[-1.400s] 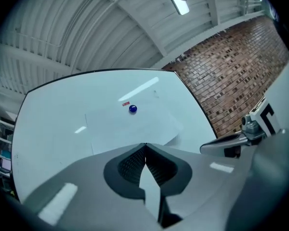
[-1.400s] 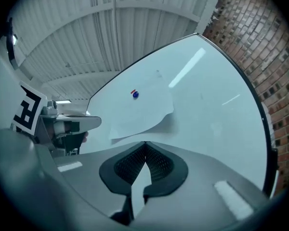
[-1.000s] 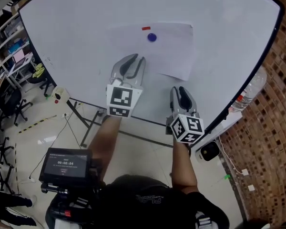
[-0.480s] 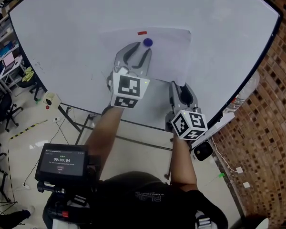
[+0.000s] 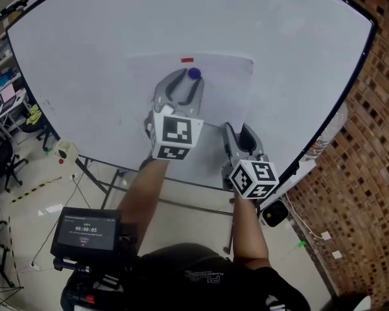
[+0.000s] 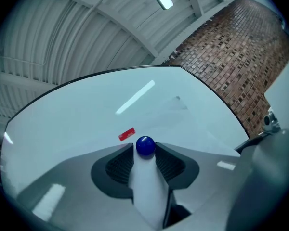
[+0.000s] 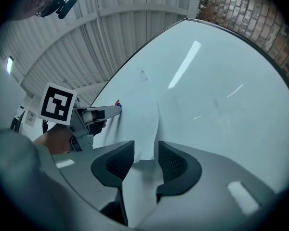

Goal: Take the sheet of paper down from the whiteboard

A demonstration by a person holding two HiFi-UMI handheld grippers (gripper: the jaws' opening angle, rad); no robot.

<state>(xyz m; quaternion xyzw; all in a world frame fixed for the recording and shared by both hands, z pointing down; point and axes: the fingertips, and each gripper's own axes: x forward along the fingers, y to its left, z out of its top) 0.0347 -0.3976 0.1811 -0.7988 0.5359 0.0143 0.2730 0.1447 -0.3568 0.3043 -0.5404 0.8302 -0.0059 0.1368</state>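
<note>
A white sheet of paper (image 5: pixel 223 96) hangs on the whiteboard (image 5: pixel 91 57), under a round blue magnet (image 5: pixel 194 74) and a small red strip (image 5: pixel 187 60). My left gripper (image 5: pixel 183 86) is up at the magnet. In the left gripper view the blue magnet (image 6: pixel 145 146) sits right between the tips of my left gripper (image 6: pixel 144 152), whose jaws are opening. My right gripper (image 5: pixel 241 137) is at the sheet's lower right edge. Its jaws are opening too, and the paper's bottom edge (image 7: pixel 145 129) hangs loose between the pads of my right gripper (image 7: pixel 145 154).
A brick wall (image 5: pixel 376 173) borders the board on the right, with a clear water bottle (image 5: pixel 325 140) on the ledge. A black device (image 5: pixel 276 212) sits below the board's corner. A screen unit (image 5: pixel 87 229) hangs at my lower left. Chairs and shelves stand at far left.
Both grippers rose toward the board. The left gripper's jaws widened and came round the blue magnet; the right gripper's jaws widened at the sheet's bottom edge.
</note>
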